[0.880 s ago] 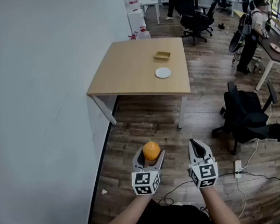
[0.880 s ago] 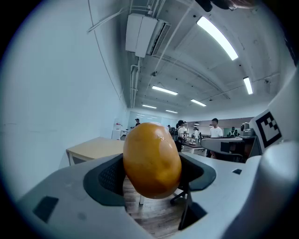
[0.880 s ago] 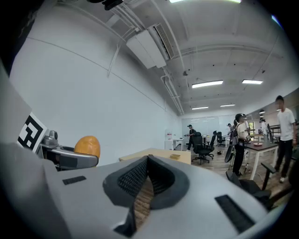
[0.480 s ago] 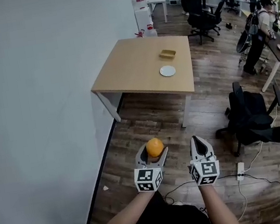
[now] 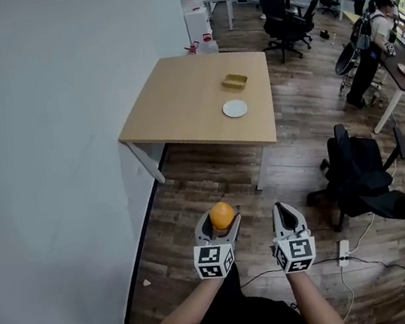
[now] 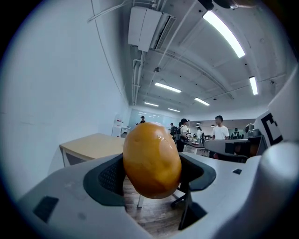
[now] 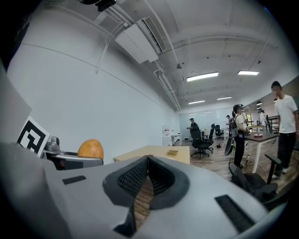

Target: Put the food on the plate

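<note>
The person is standing on the wood floor well short of the light wooden table. Over the last moment very little is changing. The head view is swinging slightly, so the table is now sitting a touch further left in it, while both tools are staying in the same spot in front of the body. The left gripper is still clamping the round orange fruit, with its jaws spread wide around it. The right gripper is riding beside it, jaws pressed together on nothing.

By my reading the carry is still going on, not ending. The fruit is well away from the table, and the small white round plate is lying on the table's near right part. Just beyond the plate on the tabletop lies a small tan rectangular object; I cannot tell what it is.

The head view is giving the layout: plate, table and the stretch of floor between. The left gripper view is adding what that view cannot show, the dark pads pressing both flanks of the fruit, which is standing up above them. The right gripper view is showing its ribbed pads meeting at the tips. Neither gripper view is showing the plate clearly.
</note>
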Motion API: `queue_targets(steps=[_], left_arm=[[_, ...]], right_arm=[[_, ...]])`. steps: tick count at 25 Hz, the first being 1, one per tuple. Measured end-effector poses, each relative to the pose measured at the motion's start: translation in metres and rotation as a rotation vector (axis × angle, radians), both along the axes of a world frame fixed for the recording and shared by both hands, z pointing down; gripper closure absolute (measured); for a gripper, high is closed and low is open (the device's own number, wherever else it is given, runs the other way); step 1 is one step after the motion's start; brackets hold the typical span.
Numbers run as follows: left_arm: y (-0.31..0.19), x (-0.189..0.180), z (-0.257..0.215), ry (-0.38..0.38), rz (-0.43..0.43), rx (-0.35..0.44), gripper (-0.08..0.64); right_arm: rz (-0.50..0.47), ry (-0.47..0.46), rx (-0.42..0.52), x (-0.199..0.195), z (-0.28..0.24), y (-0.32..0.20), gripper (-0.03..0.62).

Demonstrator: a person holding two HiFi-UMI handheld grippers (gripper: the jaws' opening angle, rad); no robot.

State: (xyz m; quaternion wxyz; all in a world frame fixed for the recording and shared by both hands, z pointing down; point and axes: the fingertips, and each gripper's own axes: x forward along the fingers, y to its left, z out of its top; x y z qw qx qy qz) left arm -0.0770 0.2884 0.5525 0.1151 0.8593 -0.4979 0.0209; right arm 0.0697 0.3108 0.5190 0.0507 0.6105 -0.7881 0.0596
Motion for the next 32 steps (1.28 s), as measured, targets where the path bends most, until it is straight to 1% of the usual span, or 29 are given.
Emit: queue_targets(steps=[3,7,10,15,19,22,25,32], left_arm=[[-0.03,0.003,0.008,0.003,0.02,-0.021,0.227],[-0.078,0.004,0.004,-0.007,0.057,-0.024,0.227],[-0.117,0.001,0.006,-0.008,0.076,-0.031,0.227],[-0.18,-0.015,0.004,0.008,0.078,-0.021,0.227],[-0.226,-0.026,0.007,0.0,0.107,-0.016,0.227],[-0.244,-0.034,0.009,-0.006,0.125,-0.015,0.227],[-0.254,-0.043,0.015,0.01,0.12,-0.03,0.227],[-0.268,-0.063,0.023,0.029,0.086,-0.031,0.227]], right_arm=[[0.0,0.015,-0.019,-0.004,0.005,-0.031,0.532],[0.015,0.036,-0.038,-0.005,0.002,-0.084,0.532],[0.034,0.03,-0.047,-0.003,-0.002,-0.127,0.532],[0.061,0.059,-0.058,-0.001,-0.002,-0.191,0.532],[0.077,0.092,-0.058,-0.002,0.001,-0.241,0.532],[0.105,0.089,-0.063,0.001,0.002,-0.263,0.532],[0.116,0.088,-0.067,0.0,0.004,-0.274,0.532],[0.089,0.093,-0.088,-0.016,0.014,-0.291,0.532]])
